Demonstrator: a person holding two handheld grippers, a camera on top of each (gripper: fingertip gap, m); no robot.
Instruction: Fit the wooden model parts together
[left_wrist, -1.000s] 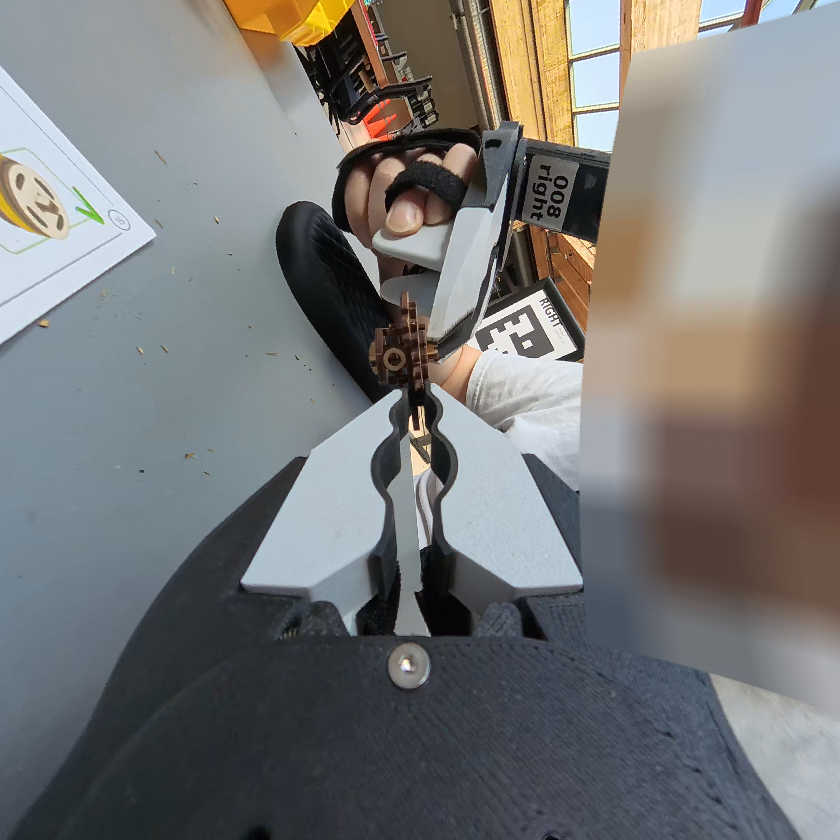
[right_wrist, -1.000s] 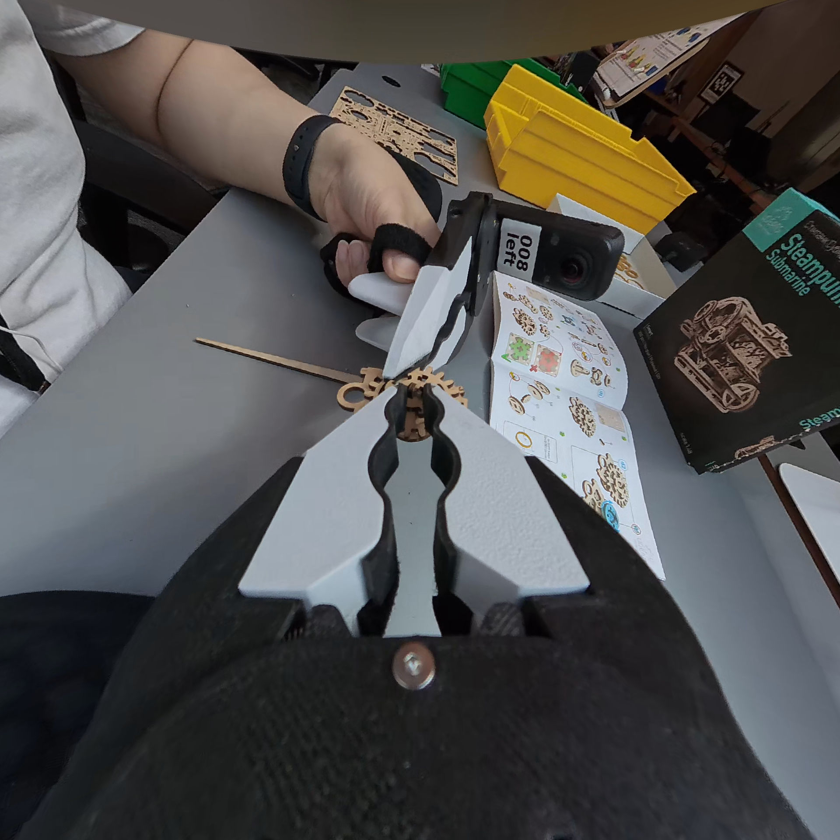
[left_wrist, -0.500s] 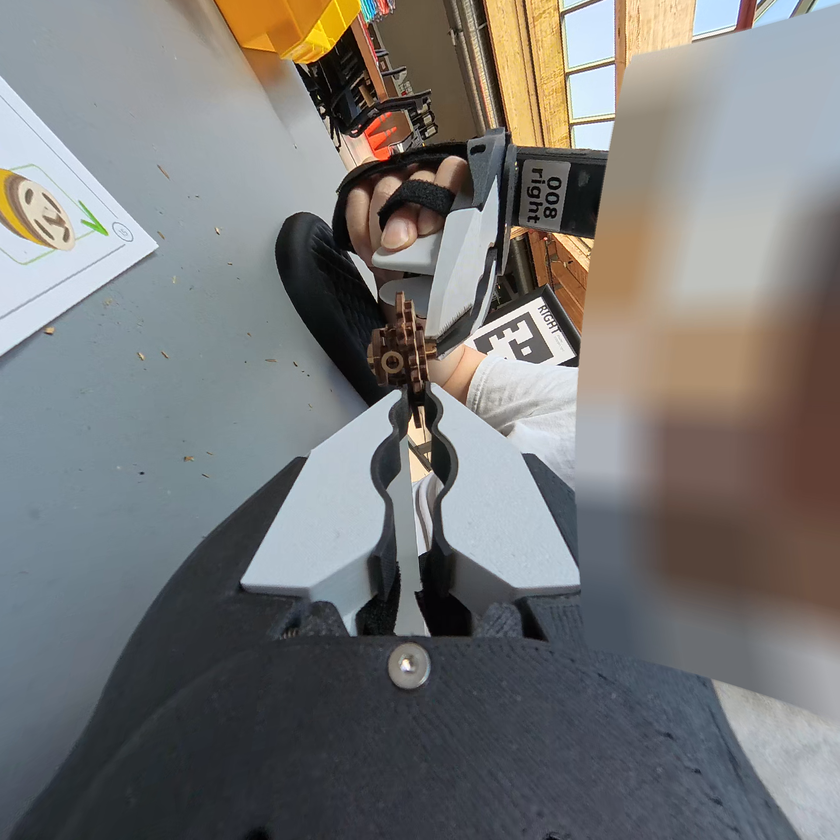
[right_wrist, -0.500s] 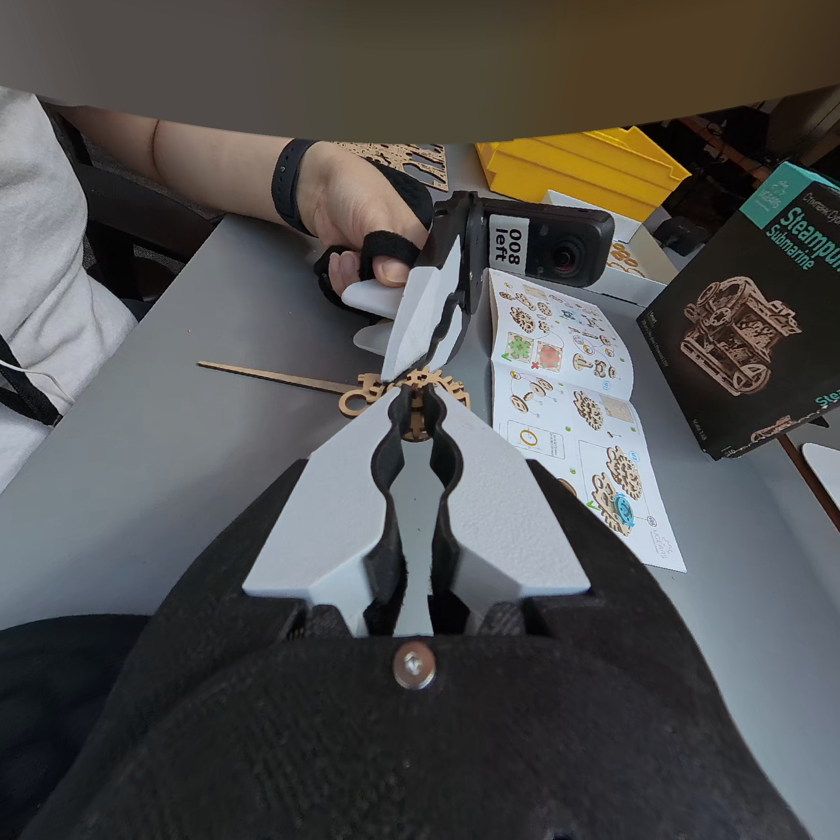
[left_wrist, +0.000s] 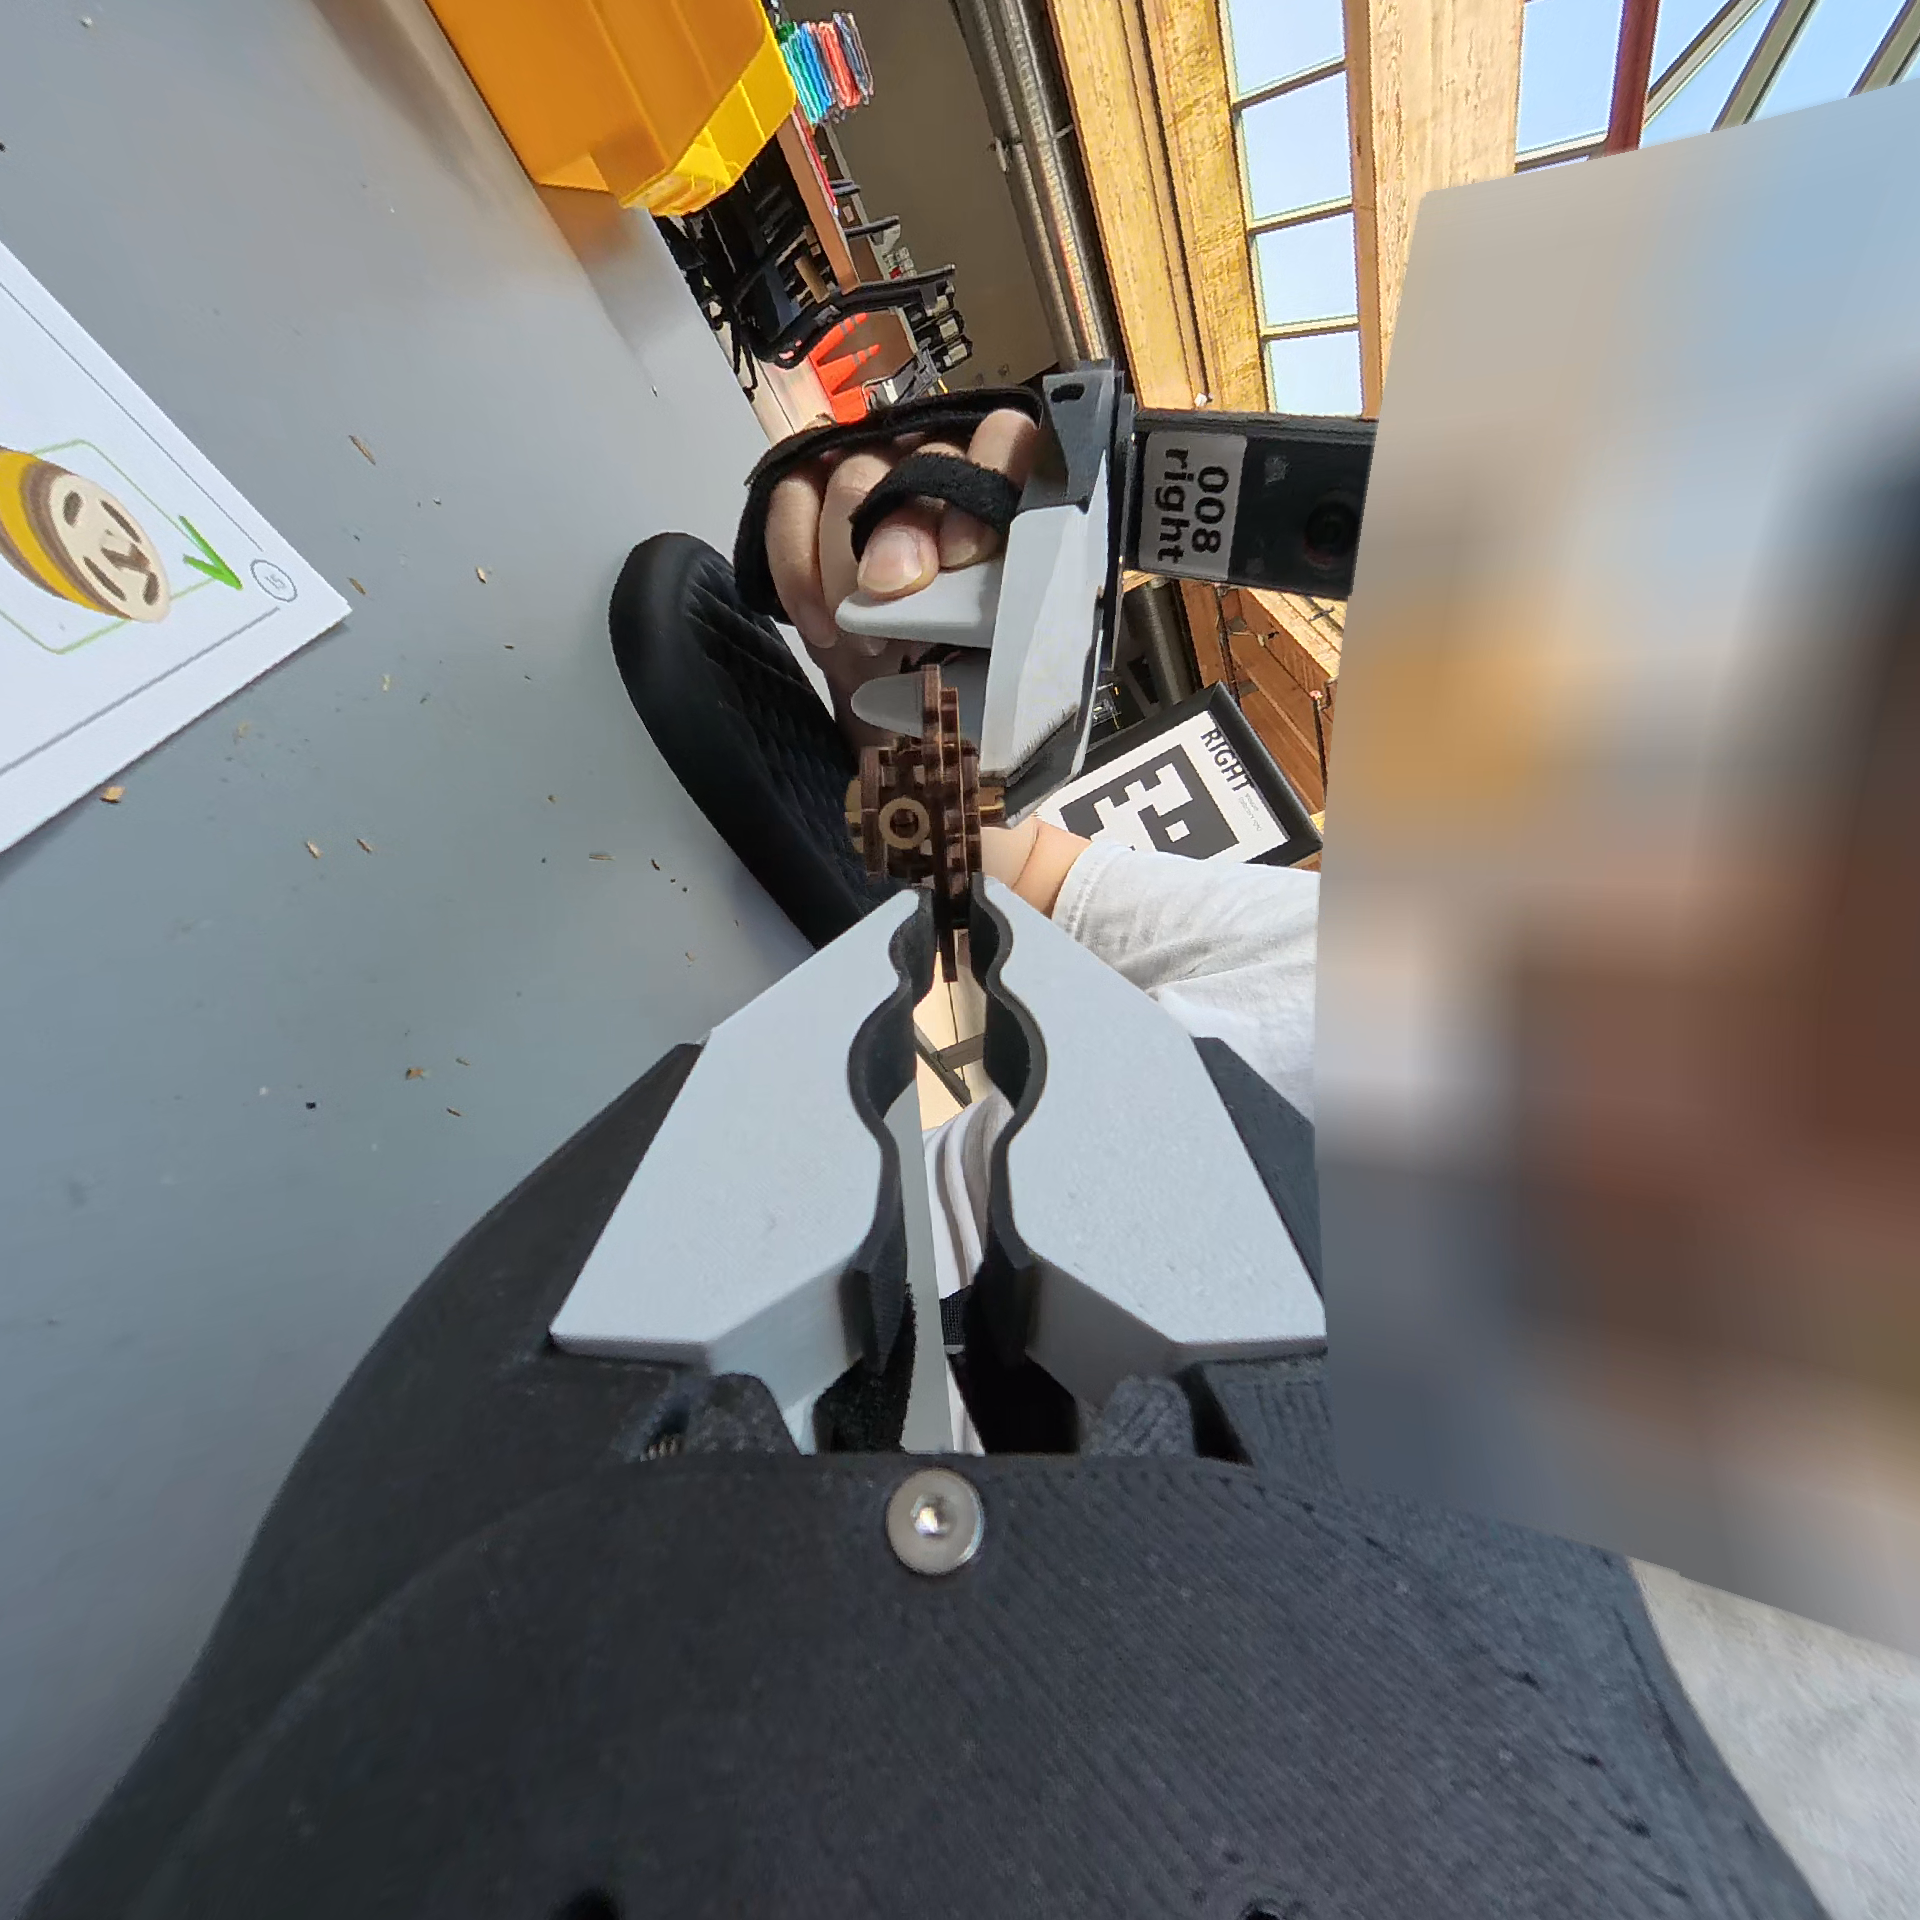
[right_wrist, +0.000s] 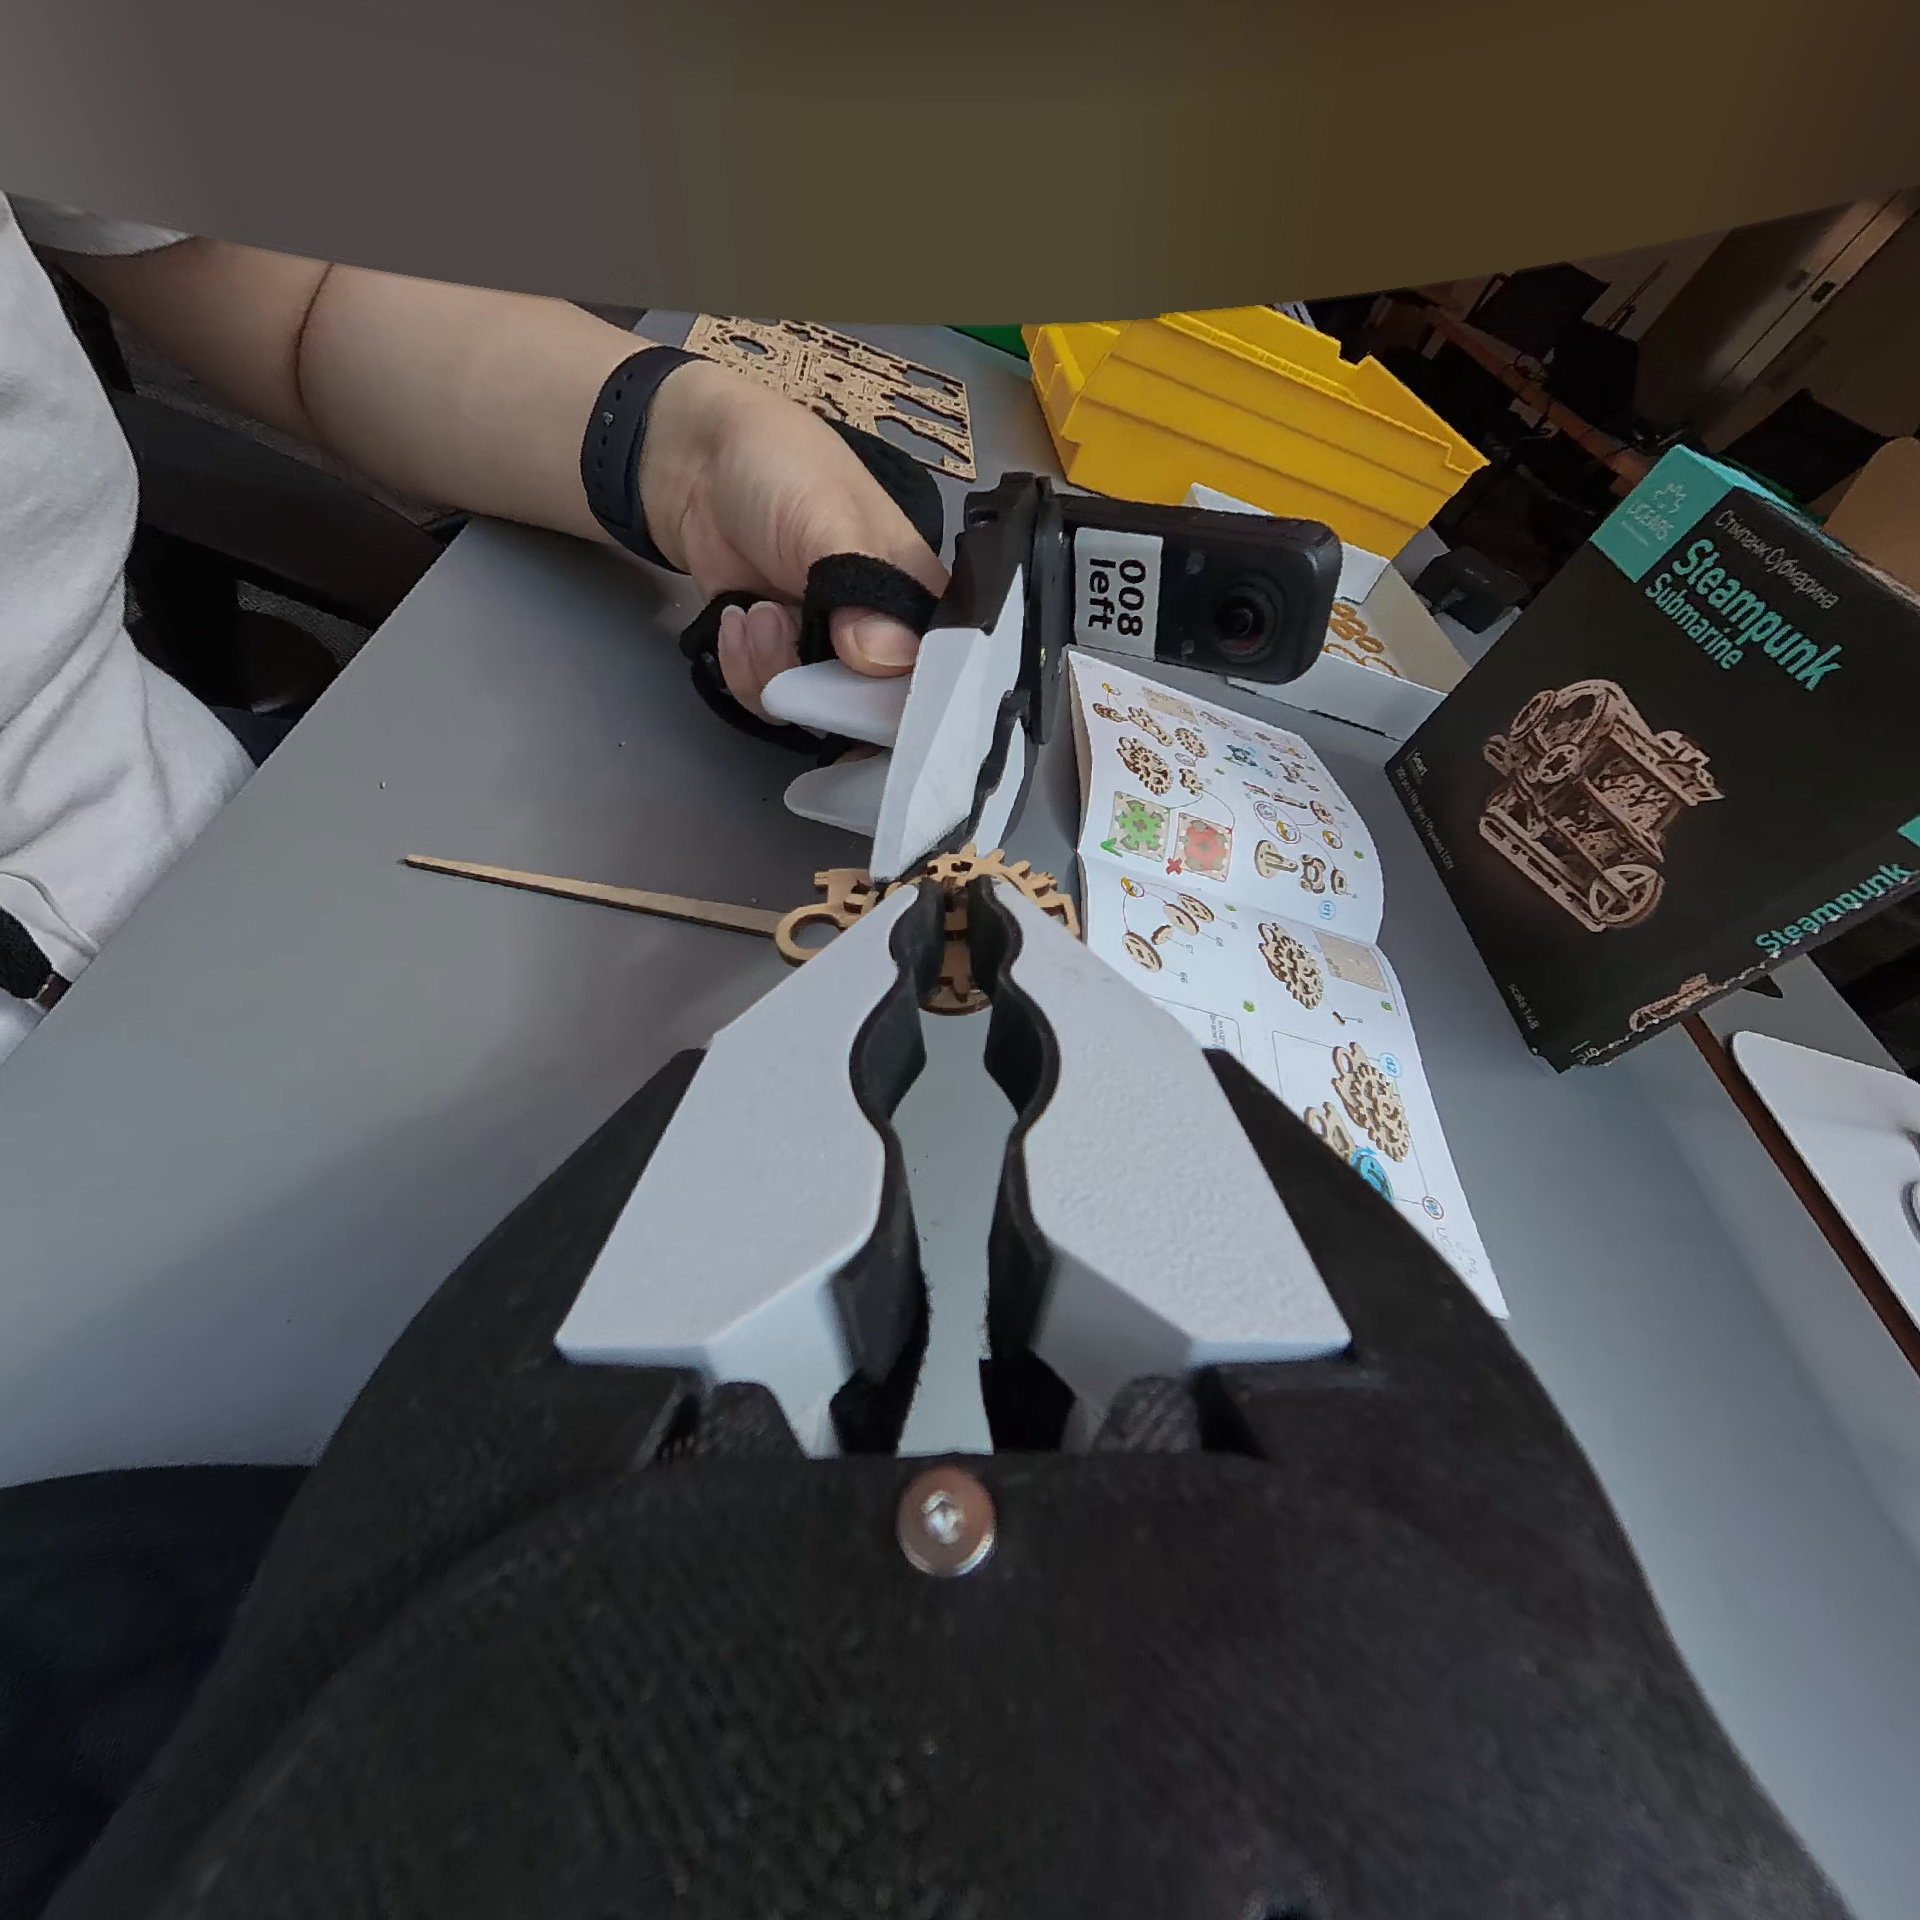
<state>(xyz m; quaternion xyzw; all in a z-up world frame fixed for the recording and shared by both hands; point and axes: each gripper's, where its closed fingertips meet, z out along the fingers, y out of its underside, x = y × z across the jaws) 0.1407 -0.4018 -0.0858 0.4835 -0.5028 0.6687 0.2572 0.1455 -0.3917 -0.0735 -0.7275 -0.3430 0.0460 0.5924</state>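
Note:
A small wooden gear assembly (left_wrist: 920, 821) is held in the air between both grippers over the grey table (left_wrist: 312, 987). My left gripper (left_wrist: 951, 909) is shut on the thin edge of one gear. My right gripper (right_wrist: 951, 909) is shut on a gear piece (right_wrist: 951, 971) from the opposite side. In the left wrist view the right gripper (left_wrist: 1003, 774) comes down onto the assembly from above. In the right wrist view the left gripper (right_wrist: 920, 857) meets the gear at my fingertips. A long wooden stick with a ring end (right_wrist: 592, 888) lies on the table behind them.
An open instruction booklet (right_wrist: 1247, 935) lies to the right, with a black model box (right_wrist: 1662, 769) beyond it. Yellow bins (right_wrist: 1226, 416) and a cut-out wooden sheet (right_wrist: 831, 384) sit at the back. A white tray (right_wrist: 1849, 1122) is at the right edge. A person's arm (right_wrist: 436, 384) reaches in.
Both grippers stay shut on the gear parts. The pair has shifted slightly together, and the right gripper has tilted a little against the assembly.

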